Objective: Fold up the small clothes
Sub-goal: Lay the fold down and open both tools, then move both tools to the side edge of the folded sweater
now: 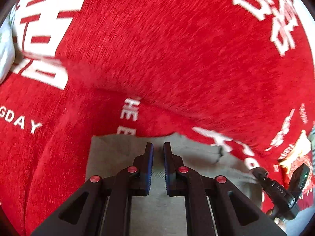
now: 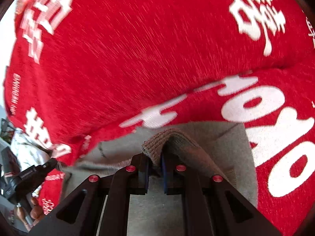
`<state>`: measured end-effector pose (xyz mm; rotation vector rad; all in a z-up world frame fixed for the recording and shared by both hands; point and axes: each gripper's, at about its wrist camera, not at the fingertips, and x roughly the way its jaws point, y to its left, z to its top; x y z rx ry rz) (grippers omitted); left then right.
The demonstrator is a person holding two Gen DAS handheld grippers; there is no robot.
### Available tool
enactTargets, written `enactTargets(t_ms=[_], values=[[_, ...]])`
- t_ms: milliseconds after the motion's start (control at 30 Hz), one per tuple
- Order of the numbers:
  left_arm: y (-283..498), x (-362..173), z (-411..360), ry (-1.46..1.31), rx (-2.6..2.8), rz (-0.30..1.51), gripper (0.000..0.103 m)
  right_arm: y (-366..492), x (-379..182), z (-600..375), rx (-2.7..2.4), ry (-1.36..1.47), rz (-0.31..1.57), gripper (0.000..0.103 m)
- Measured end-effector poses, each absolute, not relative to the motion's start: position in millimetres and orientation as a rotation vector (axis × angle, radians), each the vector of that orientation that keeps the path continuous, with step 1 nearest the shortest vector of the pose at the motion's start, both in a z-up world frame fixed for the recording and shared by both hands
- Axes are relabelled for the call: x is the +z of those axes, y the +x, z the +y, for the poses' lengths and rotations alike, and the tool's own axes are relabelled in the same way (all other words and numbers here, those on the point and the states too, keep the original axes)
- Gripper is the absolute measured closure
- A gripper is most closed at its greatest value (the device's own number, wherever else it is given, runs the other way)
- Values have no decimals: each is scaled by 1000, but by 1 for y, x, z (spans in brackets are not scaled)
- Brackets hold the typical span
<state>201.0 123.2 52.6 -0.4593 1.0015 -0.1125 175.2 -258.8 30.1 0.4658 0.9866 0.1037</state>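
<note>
A small grey garment [image 1: 118, 157] lies on a red blanket [image 1: 157, 49] with white lettering. My left gripper [image 1: 158, 147] hovers over the garment with a narrow gap between its blue pads and nothing in it. My right gripper [image 2: 155, 161] is shut on a ribbed grey edge of the garment [image 2: 157, 141], lifted into a fold over the flat part [image 2: 216, 137]. The right gripper also shows in the left wrist view [image 1: 258, 172] at the garment's right edge. The left gripper shows in the right wrist view [image 2: 53, 162] at the garment's left edge.
The red blanket [image 2: 137, 49] covers nearly everything and bulges up behind the garment. A white bundle [image 1: 6, 55] lies at the far left edge. A person's hand [image 2: 35, 212] holds the left gripper's handle. Light clutter [image 2: 29, 149] sits at the left.
</note>
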Motion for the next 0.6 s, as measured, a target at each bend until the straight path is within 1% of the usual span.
enactTargets(t_ms=[33, 100, 133, 167, 200, 233, 267, 300, 367, 500, 600], values=[[200, 49, 126, -464, -100, 1013, 91, 179, 25, -259, 97, 463, 1009, 88], [197, 50, 129, -463, -110, 1014, 91, 185, 16, -259, 76, 451, 1045, 85], [194, 52, 130, -458, -116, 1011, 84, 185, 15, -261, 76, 448, 1042, 75], [192, 53, 130, -453, -119, 1011, 71, 183, 17, -262, 74, 445, 1029, 57], [189, 56, 130, -444, -116, 1008, 25, 181, 21, -264, 61, 440, 1009, 44], [185, 58, 130, -438, -101, 996, 1, 177, 27, -267, 42, 434, 981, 18], [177, 63, 131, -436, -78, 940, 1, 172, 34, -269, 30, 431, 944, 13], [172, 67, 129, -426, -82, 910, 1, 166, 42, -270, 33, 423, 898, 13], [171, 68, 118, -386, -152, 927, 1, 160, 53, -263, 79, 360, 874, 13], [177, 52, 76, -289, -278, 1014, 1, 170, 49, -223, 231, 200, 959, 13], [182, 36, 42, -93, -265, 1023, 1, 181, 30, -202, 271, 134, 1035, 13]])
